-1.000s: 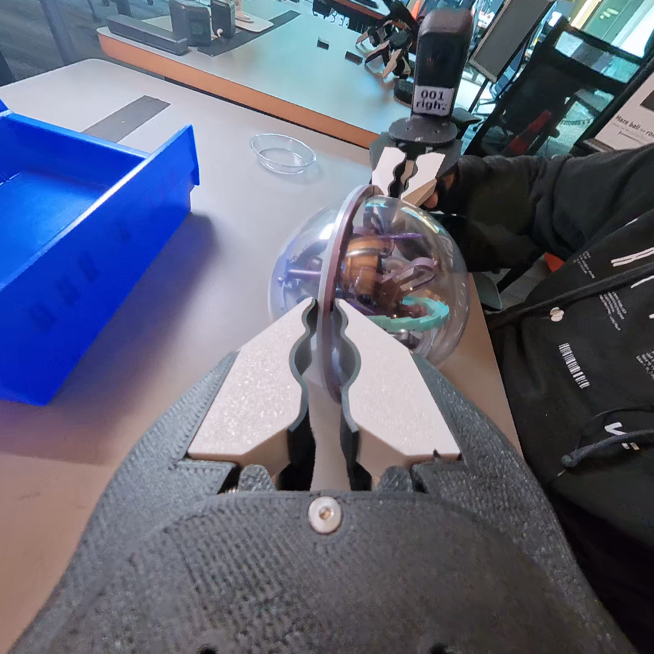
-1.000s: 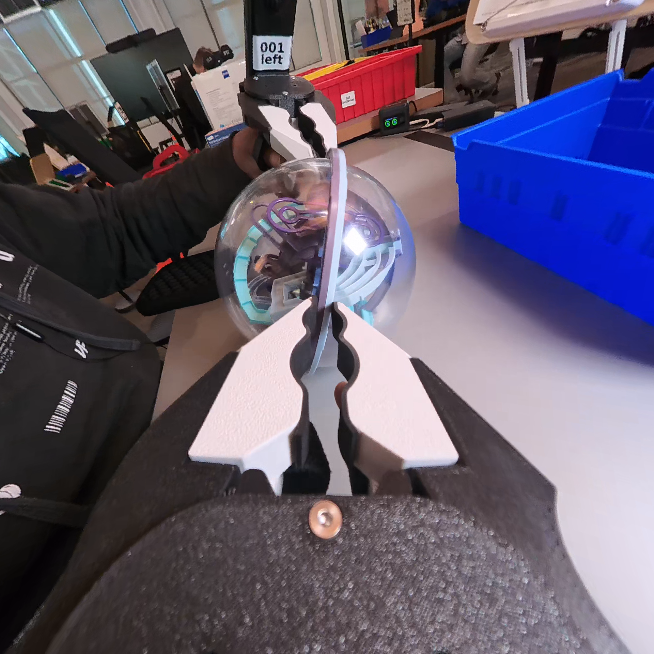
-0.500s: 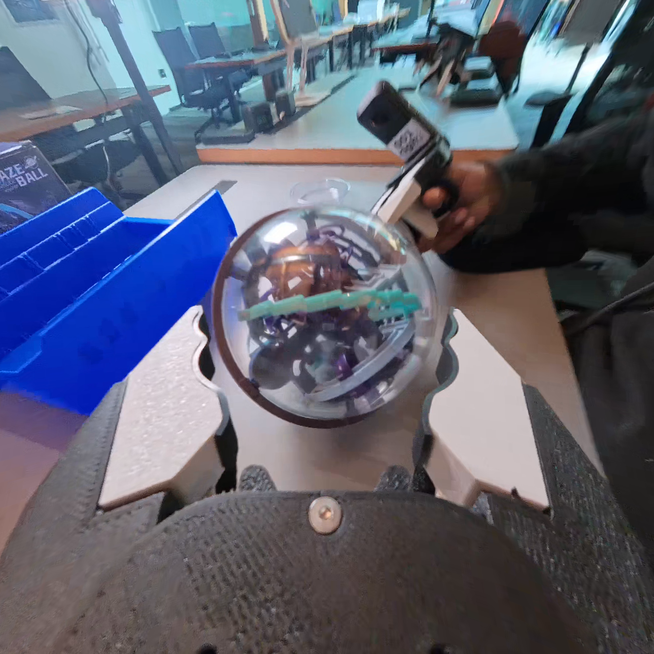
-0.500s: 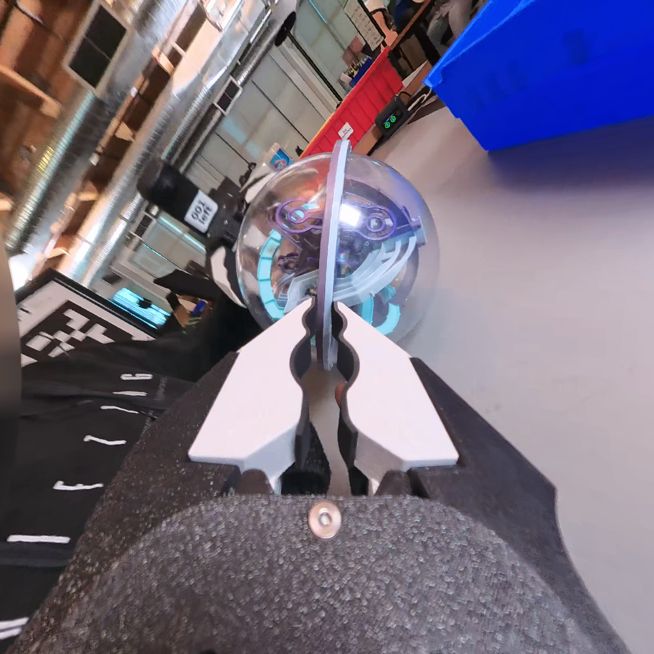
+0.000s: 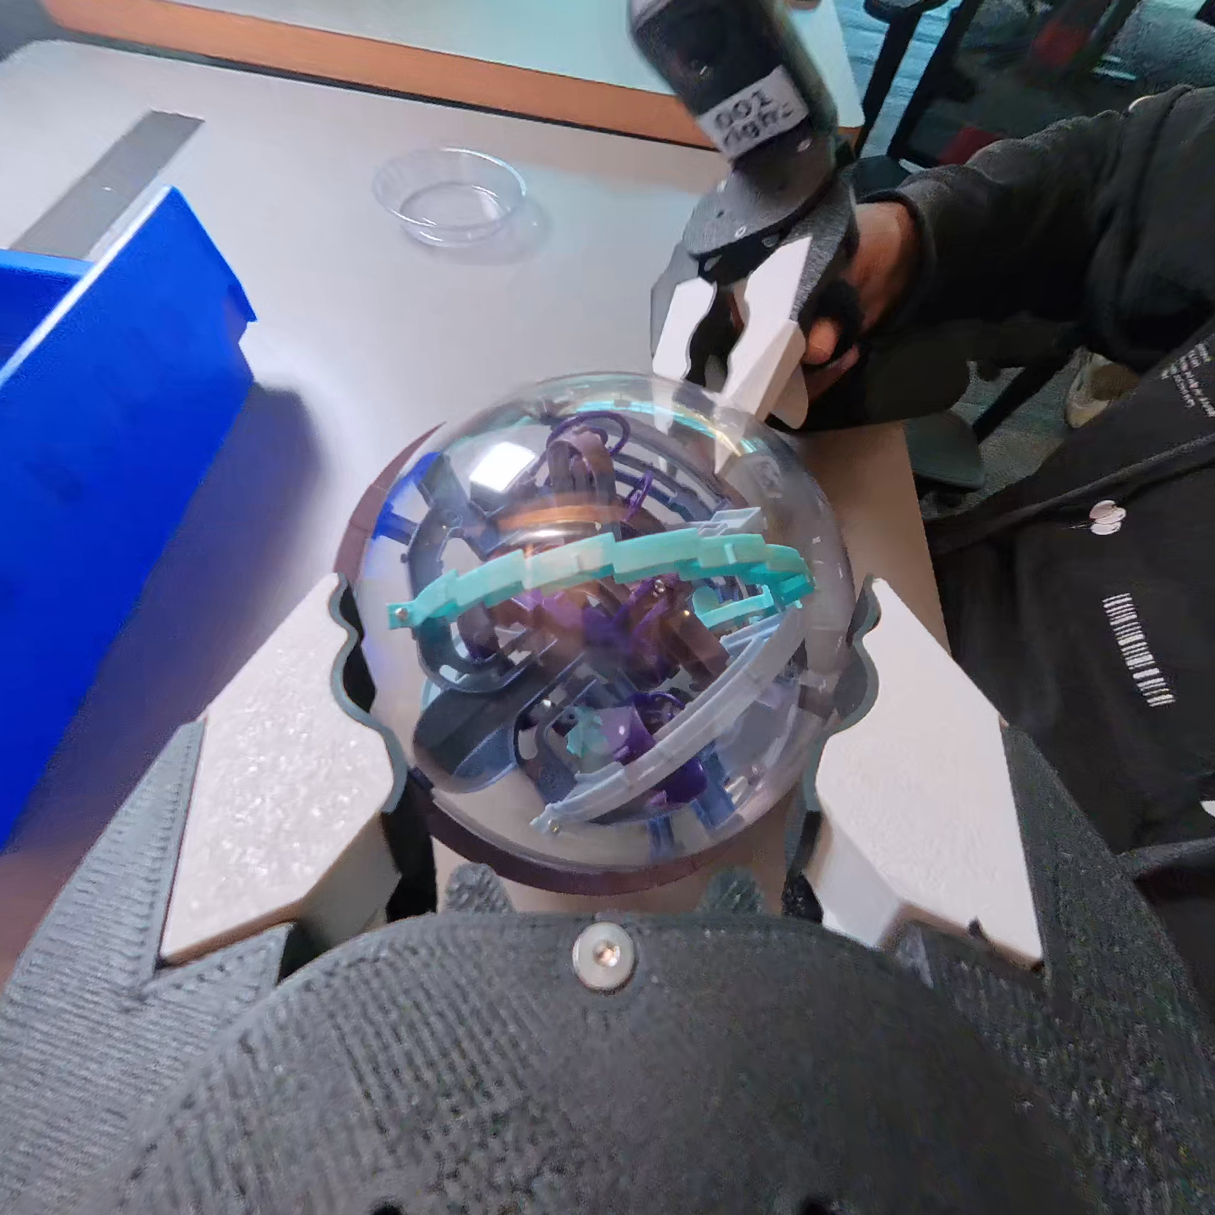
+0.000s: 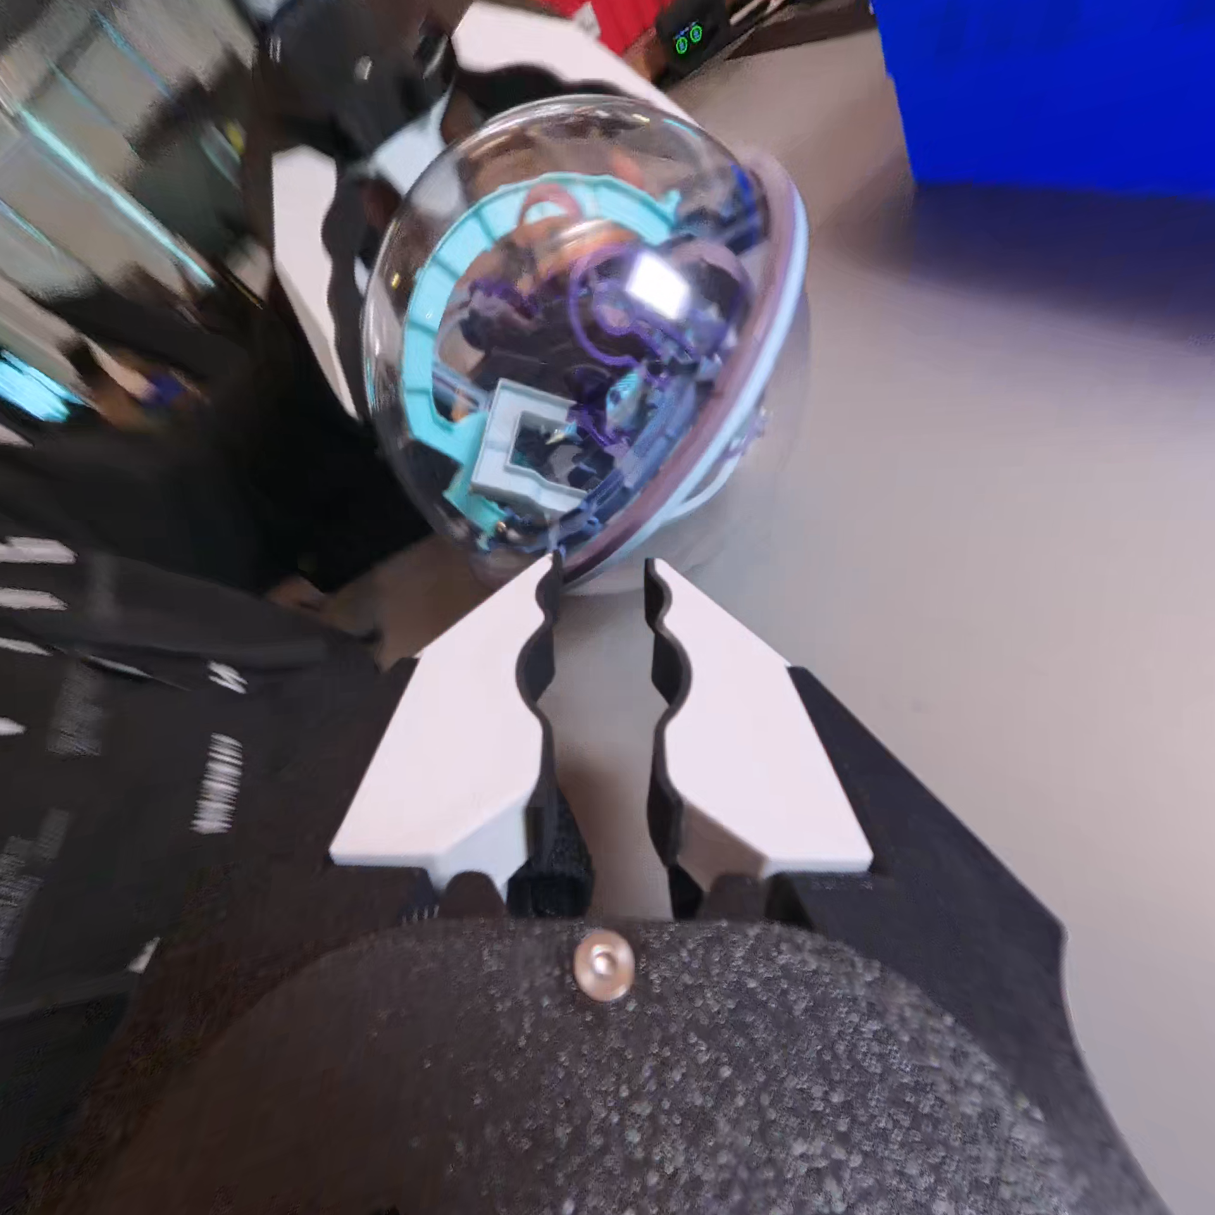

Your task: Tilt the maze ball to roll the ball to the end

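Observation:
The maze ball (image 5: 605, 624) is a clear sphere with teal, purple and brown tracks and a dark rim around its middle. My left gripper (image 5: 603, 585) is spread wide, one finger on each side of the sphere, clasping it above the table. My right gripper (image 6: 599, 562) is open just short of the maze ball (image 6: 578, 342), whose rim touches its left fingertip. In the left wrist view the right gripper (image 5: 723, 394) is at the ball's upper right. One left finger (image 6: 338, 217) shows behind the ball. I cannot pick out the small ball inside.
A blue bin (image 5: 98, 460) stands to the left on the grey table (image 5: 329, 296); it also shows in the right wrist view (image 6: 1052, 85). A clear plastic dish (image 5: 450, 194) lies beyond the ball. A person's dark sleeve (image 5: 1052, 230) and the table's edge are to the right.
Both grippers let go of the rim. The left one opened wide and now clasps the sphere's sides. The right one opened and drew back. The ball has turned, so its rim lies tilted.

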Tool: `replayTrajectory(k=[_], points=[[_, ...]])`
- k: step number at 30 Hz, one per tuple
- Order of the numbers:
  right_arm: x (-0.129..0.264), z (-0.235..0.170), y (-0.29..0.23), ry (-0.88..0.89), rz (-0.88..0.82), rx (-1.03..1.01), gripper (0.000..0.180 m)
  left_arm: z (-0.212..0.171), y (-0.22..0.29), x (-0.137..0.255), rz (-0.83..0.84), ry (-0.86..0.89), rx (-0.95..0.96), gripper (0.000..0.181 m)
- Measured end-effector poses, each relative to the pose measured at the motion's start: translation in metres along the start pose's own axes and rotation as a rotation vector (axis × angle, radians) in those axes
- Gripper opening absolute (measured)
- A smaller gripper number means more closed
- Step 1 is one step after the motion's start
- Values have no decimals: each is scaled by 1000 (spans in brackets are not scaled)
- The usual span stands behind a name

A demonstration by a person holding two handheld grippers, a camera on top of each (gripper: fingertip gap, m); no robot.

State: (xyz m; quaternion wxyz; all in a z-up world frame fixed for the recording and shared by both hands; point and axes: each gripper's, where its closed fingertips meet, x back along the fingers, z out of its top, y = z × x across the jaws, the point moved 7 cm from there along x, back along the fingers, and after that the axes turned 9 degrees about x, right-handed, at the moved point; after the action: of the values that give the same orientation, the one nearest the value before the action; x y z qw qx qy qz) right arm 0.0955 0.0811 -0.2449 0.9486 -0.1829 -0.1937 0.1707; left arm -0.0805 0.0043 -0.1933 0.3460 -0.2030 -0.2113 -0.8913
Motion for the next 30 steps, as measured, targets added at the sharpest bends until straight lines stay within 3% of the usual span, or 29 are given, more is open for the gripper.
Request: replayTrajectory(k=[8,11,18,23,28,30], points=[[16,8,-10,-183,-335,1211,43,10,-14,-8,-128,-115,35,144],[9,5,-5,-219,-475,1519,42,16,-21,-13,-169,-162,55,144],[2,-5,0,-169,-667,1794,12,23,-33,-21,-237,-161,113,143],[1,-11,-7,-165,-753,1814,5,20,-32,-1,-214,90,189,132],[-3,-16,-20,-147,-789,1851,6,-31,-31,25,-41,246,414,110],[-6,-18,-22,-145,-800,1870,5,-51,-25,29,-62,315,538,100]])
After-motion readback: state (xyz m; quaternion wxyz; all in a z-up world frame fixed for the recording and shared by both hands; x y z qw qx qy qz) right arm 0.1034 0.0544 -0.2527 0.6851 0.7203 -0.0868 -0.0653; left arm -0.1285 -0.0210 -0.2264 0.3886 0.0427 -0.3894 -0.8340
